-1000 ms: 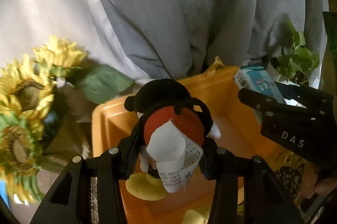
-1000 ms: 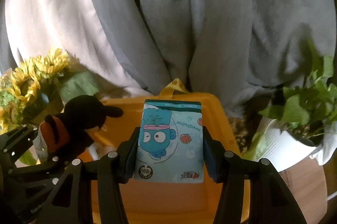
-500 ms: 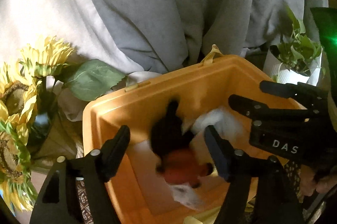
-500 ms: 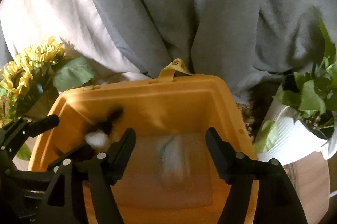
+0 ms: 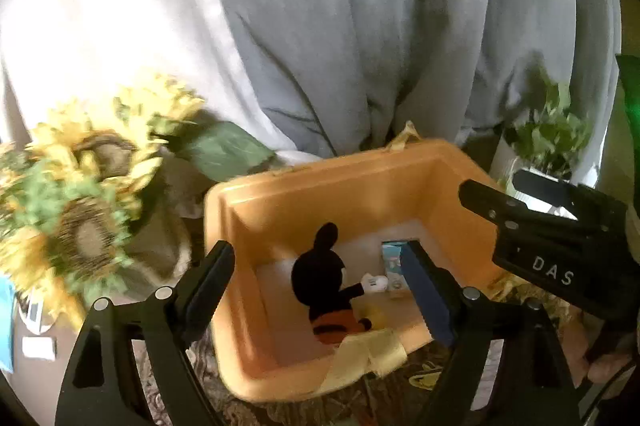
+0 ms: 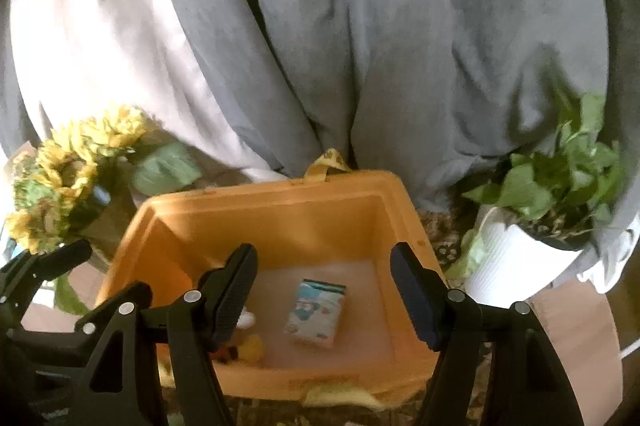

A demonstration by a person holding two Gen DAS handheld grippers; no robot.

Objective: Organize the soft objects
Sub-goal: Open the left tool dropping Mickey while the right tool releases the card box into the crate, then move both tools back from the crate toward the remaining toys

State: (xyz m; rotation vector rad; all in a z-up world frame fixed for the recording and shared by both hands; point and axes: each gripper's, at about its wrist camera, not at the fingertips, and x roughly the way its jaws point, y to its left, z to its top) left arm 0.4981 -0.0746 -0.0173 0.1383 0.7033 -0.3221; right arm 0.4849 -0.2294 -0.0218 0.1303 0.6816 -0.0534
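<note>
An orange bin [image 5: 304,182] [image 6: 272,200] stands below both grippers. A black mouse plush toy [image 5: 324,282] with red shorts lies on the bin floor; only its white hand [image 6: 246,320] and yellow foot show in the right wrist view. A blue tissue pack [image 6: 315,312] lies flat on the bin floor to the plush's right, partly hidden by my left finger in the left wrist view [image 5: 391,268]. My left gripper [image 5: 320,286] is open and empty above the bin. My right gripper [image 6: 324,286] is open and empty above the bin; it shows at right in the left wrist view [image 5: 532,222].
Sunflowers [image 5: 80,194] [image 6: 60,182] stand left of the bin. A potted green plant in a white pot [image 6: 536,226] [image 5: 548,142] stands to its right. Grey and white curtains [image 6: 360,26] hang behind. A yellow strap [image 5: 368,354] drapes over the bin's near rim.
Both grippers opened and let go: the plush and the tissue pack dropped into the bin and now lie still on its floor. Both grippers have risen and pulled back.
</note>
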